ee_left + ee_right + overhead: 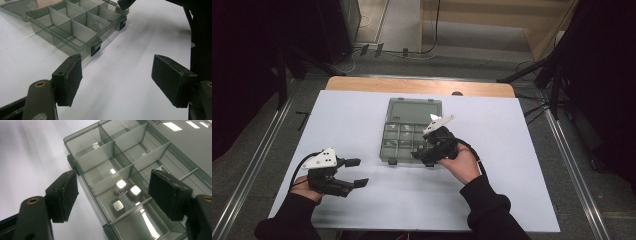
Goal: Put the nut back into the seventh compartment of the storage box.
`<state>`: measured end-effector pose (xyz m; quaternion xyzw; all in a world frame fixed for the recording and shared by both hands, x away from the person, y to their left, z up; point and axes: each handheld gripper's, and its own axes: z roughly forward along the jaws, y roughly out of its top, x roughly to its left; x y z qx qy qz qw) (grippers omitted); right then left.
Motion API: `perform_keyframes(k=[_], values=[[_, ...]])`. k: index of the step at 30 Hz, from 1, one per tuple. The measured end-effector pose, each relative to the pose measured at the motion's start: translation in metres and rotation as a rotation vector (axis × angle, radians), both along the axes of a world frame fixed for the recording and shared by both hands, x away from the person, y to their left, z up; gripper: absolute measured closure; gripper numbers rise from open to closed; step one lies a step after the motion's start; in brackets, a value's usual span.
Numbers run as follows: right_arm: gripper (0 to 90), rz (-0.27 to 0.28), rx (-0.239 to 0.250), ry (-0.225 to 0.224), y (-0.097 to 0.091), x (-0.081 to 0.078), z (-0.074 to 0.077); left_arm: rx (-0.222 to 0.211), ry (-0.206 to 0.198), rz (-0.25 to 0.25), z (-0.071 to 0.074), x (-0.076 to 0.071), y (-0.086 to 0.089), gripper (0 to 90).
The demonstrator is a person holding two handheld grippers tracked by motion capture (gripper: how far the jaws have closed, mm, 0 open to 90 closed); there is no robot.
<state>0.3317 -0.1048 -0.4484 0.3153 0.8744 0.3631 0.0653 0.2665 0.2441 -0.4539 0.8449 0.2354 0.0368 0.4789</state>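
Note:
A smoky clear compartment box (385, 150) lies open mid-table, its lid (414, 110) laid flat behind it. My right gripper (419, 152) hovers over the box's front right part. In the right gripper view it (116, 192) is open, its pads apart and touching nothing. Below the gap, three shiny metal nuts (121, 184) sit together in one compartment of the box (95, 157). My left gripper (358, 172) rests near the table's front left, open with nothing between its jaws (117, 80). It faces the box's front wall (75, 47) with its black latches (96, 48).
A white sheet (352, 120) covers the table, with a wooden strip (412, 86) along the far edge. Bare white surface lies left, right and in front of the box. Dark stand legs (552, 75) and cables lie on the floor beyond the table.

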Motion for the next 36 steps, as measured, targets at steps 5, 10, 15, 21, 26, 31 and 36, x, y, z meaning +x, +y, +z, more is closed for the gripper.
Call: perform_keyframes(k=[5,10,15,21,26,31,36], values=[[23.0,0.015,0.021,0.033,-0.002,-0.002,0.001,0.0,-0.001,-0.002,0.0,0.0,0.0,25.0],[23.0,0.01,0.053,0.032,-0.01,-0.007,0.005,0.002,0.0,-0.001,0.0,0.0,0.0,25.1],[22.2,0.008,0.1,0.049,-0.021,-0.013,0.005,0.001,0.0,0.0,0.0,0.0,0.0,25.1],[19.5,0.021,0.115,0.027,-0.027,-0.02,0.003,0.001,0.002,0.002,0.0,0.0,0.0,25.0],[18.6,0.024,0.137,0.027,-0.033,-0.028,0.003,0.0,0.002,0.001,0.0,0.0,0.0,25.1],[18.1,0.035,0.141,0.016,-0.042,-0.035,0.002,-0.001,0.002,0.001,0.0,0.001,0.0,25.1],[18.0,0.03,0.141,0.02,-0.051,-0.044,0.0,-0.001,0.0,0.003,0.0,0.001,0.001,25.0]])
